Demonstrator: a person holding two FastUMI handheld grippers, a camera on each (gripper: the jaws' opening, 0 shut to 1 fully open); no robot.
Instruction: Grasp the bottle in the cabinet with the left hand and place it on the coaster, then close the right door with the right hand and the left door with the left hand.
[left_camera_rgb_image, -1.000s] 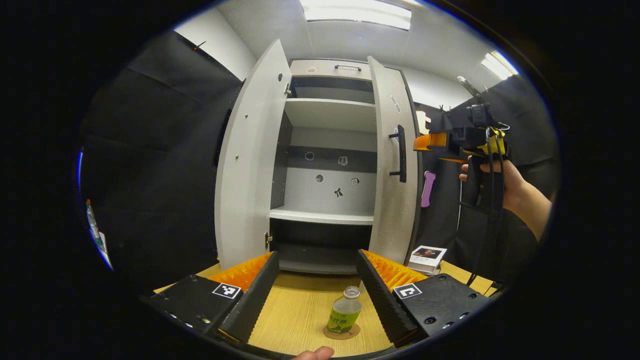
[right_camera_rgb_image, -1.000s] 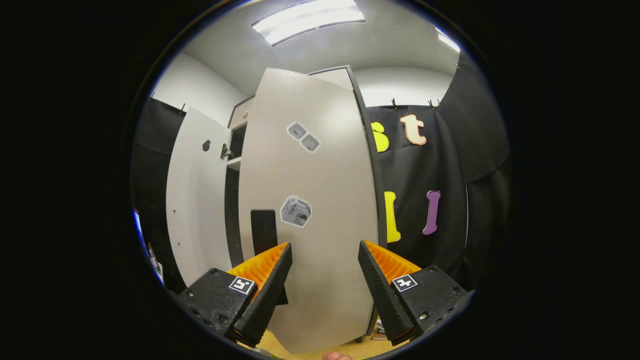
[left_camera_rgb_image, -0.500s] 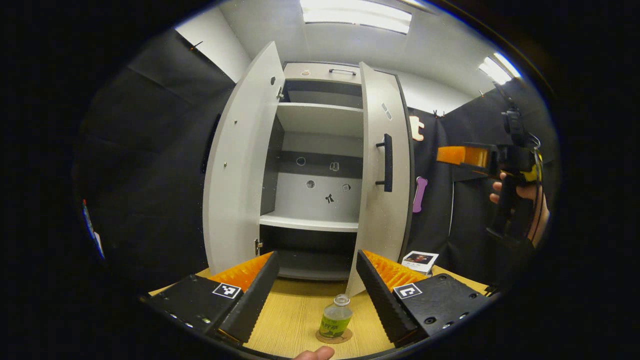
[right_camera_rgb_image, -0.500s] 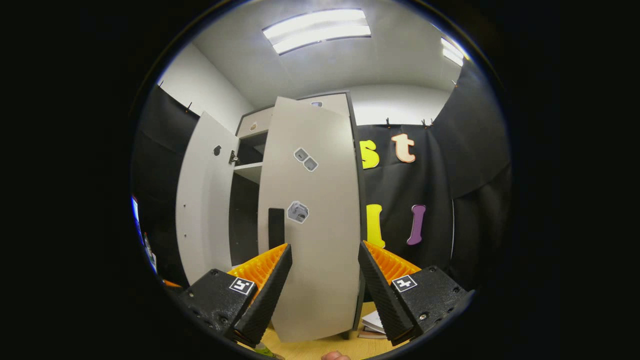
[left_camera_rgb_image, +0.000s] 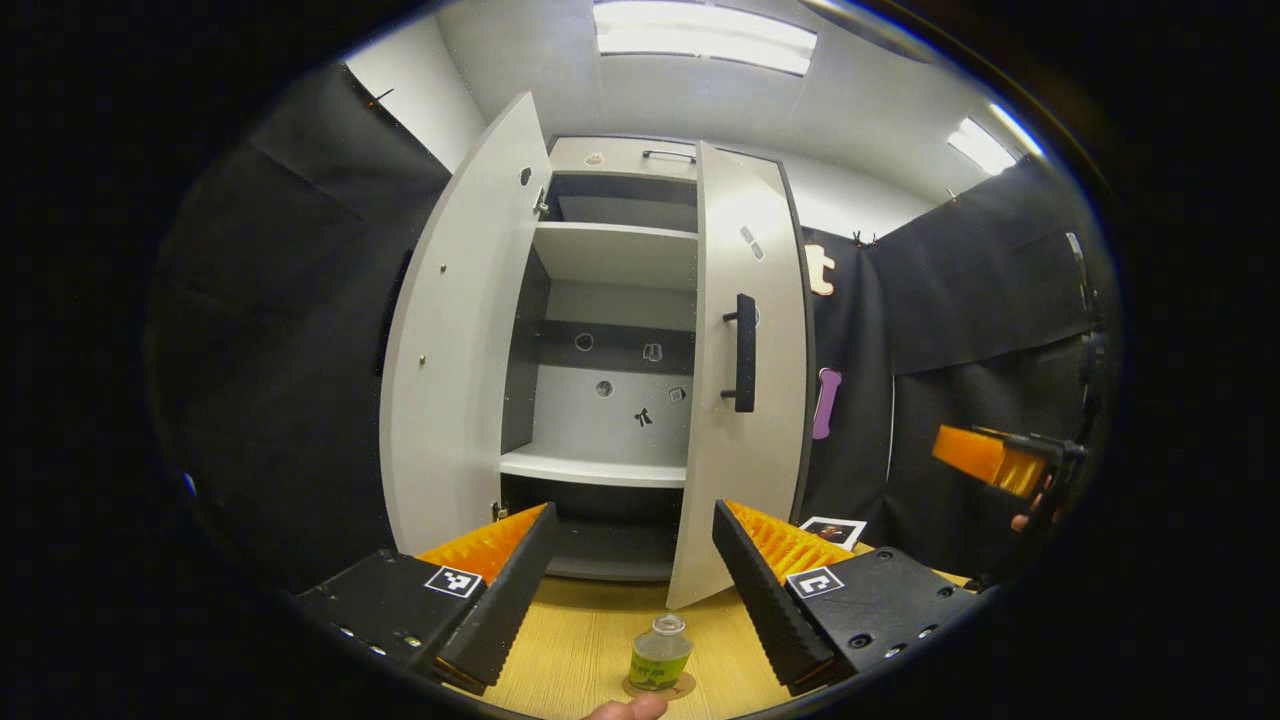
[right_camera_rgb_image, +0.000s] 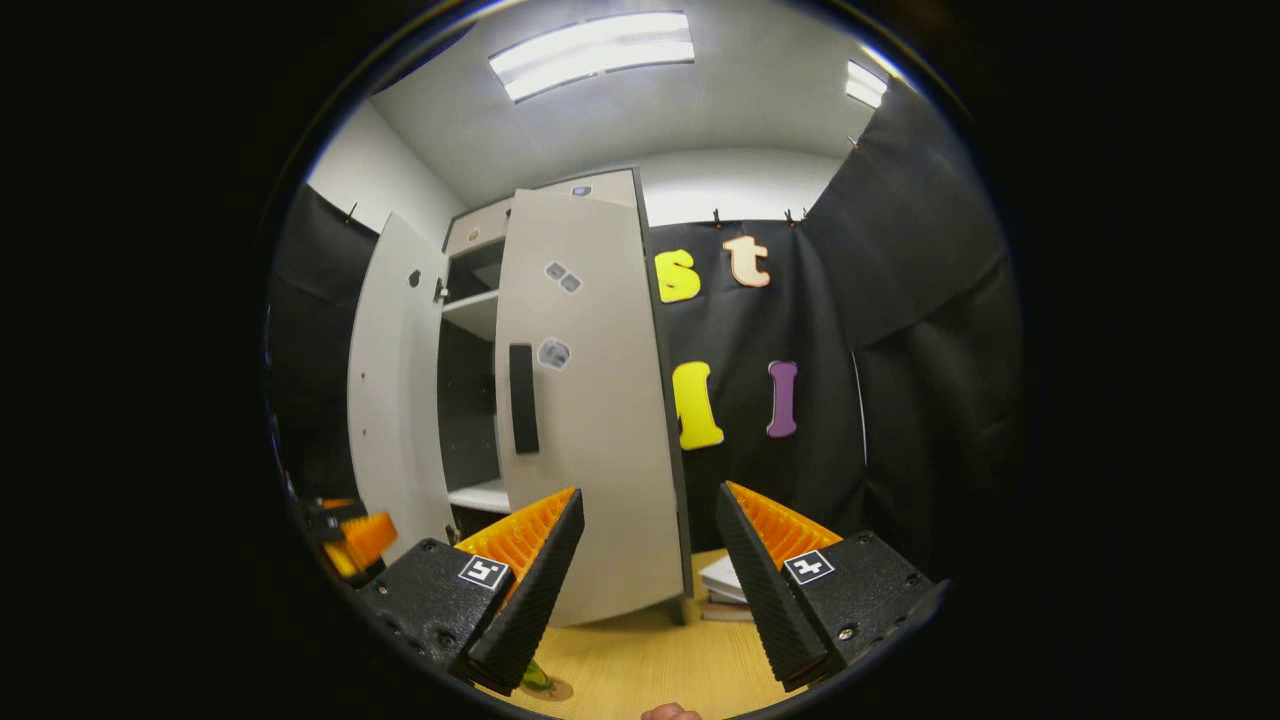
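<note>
The bottle (left_camera_rgb_image: 660, 652) is seen upright on the coaster (left_camera_rgb_image: 683, 687), low between the spread, empty fingers of the left gripper (left_camera_rgb_image: 632, 580), so placement is judged done. Ahead, the right door (left_camera_rgb_image: 745, 380) is only partly swung in and the left door (left_camera_rgb_image: 455, 330) is wide open; both closings are left. The right gripper (right_camera_rgb_image: 645, 565), also spread and empty, is held level, clear of the right door in front of it.

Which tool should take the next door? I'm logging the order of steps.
Left. The bottle stands on the coaster, the right door is nearly closed, and the left door stands wide open, nearer the open left tool.
</note>
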